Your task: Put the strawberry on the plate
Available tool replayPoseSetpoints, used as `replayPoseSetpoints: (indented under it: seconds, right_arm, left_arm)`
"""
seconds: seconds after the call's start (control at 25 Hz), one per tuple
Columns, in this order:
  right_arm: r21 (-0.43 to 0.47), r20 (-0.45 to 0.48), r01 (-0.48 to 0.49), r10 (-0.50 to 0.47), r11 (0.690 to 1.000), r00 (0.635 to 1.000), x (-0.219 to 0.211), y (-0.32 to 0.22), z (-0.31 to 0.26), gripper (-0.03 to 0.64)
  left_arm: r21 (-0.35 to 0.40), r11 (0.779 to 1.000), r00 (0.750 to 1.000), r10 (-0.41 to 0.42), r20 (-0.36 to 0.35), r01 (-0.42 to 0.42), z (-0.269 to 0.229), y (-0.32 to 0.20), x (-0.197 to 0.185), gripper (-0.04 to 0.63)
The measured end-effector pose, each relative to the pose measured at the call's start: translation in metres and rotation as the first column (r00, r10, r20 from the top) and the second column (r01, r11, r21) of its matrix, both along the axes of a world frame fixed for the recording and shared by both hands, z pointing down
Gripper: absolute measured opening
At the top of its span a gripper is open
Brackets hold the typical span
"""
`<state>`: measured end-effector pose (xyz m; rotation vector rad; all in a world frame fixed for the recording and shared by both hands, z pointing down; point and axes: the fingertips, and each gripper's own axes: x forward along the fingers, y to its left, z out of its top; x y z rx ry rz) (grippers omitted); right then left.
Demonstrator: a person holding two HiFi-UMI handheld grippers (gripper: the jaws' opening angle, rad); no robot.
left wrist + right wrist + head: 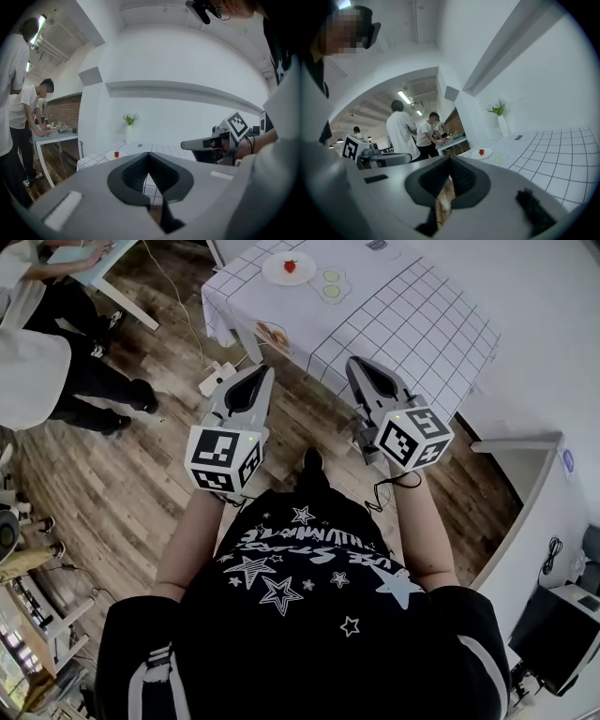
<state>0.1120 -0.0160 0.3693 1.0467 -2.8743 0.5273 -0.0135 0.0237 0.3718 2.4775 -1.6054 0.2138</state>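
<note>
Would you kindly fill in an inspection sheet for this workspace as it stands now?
Surface: table under a white grid-pattern tablecloth, ahead of both grippers.
Job's things: red strawberry already on the round white plate.
Clutter: two pale green round slices beside the plate; small dark object at the far edge; white vase with green sprigs.
Grippers: left gripper and right gripper both shut, empty, in the air short of the plate.
Cables: white power strip with its cord on the wooden floor; black cable below the right gripper.
Surroundings: people in white shirts at a side table.
</note>
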Motion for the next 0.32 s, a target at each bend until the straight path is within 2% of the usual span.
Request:
replayPoseSetpoints:
  seconds: [0.32]
  right_arm:
    - [0.012,-0.015,-0.008,0.008,1.0,1.0,-0.013,0.06,-0.007,0.012]
  left_arm:
    - [0.021,1.0,1.0,-0.009,-0.018,0.01,-0.009,0.055,-0.02,0.008]
